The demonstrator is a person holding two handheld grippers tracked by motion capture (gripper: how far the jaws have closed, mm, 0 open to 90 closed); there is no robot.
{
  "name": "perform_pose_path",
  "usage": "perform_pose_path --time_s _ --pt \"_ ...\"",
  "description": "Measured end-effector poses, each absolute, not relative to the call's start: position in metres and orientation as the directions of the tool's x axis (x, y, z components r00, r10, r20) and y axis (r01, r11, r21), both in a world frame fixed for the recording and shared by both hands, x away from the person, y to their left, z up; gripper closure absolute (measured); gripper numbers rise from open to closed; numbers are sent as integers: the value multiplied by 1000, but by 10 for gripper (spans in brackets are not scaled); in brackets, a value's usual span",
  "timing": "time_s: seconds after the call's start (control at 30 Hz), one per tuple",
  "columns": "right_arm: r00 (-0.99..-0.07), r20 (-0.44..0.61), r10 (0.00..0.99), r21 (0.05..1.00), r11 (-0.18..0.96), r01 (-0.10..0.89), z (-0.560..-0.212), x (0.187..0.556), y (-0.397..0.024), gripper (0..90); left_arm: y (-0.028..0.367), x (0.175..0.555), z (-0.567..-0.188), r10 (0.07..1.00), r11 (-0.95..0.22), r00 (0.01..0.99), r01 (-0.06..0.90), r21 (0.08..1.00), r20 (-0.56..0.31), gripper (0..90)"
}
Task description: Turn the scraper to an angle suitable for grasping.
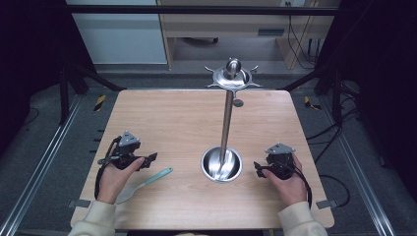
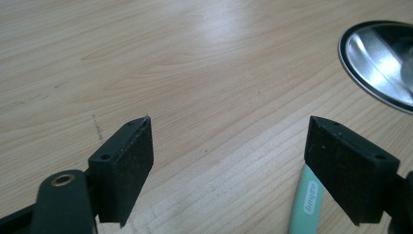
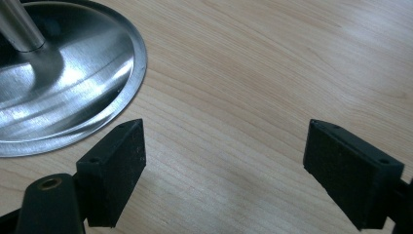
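Both grippers gape empty; left gripper (image 1: 147, 160) should straddle the mint-green plastic spatula's (image 1: 145, 185) handle squarely before clamping.

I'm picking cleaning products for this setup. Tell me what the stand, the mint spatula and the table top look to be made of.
Stand: polished metal, likely stainless steel; its dished base mirrors the light.
Mint spatula: matt, uniform pastel colour with a printed handle label, probably silicone or plastic; which one is unclear.
Table top: light wood grain with a smooth low sheen, possibly laminate rather than solid wood.
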State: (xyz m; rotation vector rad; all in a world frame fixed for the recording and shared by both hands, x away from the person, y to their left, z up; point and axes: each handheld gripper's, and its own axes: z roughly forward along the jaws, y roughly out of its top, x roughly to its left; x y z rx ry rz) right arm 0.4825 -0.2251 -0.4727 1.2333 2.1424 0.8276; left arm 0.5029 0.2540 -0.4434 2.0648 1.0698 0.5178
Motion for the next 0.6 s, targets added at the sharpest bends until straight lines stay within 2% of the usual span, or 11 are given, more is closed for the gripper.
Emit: perform_pose_path --time_s 0.23,0.3,0.37,0.4,0.43,0.5,0.53,0.6 --pt "-436 -136 890 730 387 563 -472 482 -226 168 241 503 -455 789 -488 609 541 685 81 193" --pt "-439 -146 886 730 396 557 -472 482 -226 168 238 501 -456 783 -509 614 542 669 98 230" --pt "-439 -144 887 728 395 560 -472 482 -225 168 236 500 -455 774 -531 621 535 657 120 301" --pt "-438 -145 887 729 395 559 -472 482 -225 169 236 500 -454 772 -530 626 532 661 115 358" --pt "-439 -147 886 730 397 556 -472 482 -225 170 236 499 -454 763 -541 636 526 656 118 465" --pt "-438 -145 887 729 395 559 -472 482 -225 170 235 499 -454 760 -545 638 525 654 120 566" --pt "-439 -146 887 729 396 558 -472 482 -225 171 235 499 -455 748 -554 653 519 651 117 649" --pt "-437 -146 888 731 394 557 -472 483 -225 171 234 498 -455 743 -561 659 520 645 115 736"
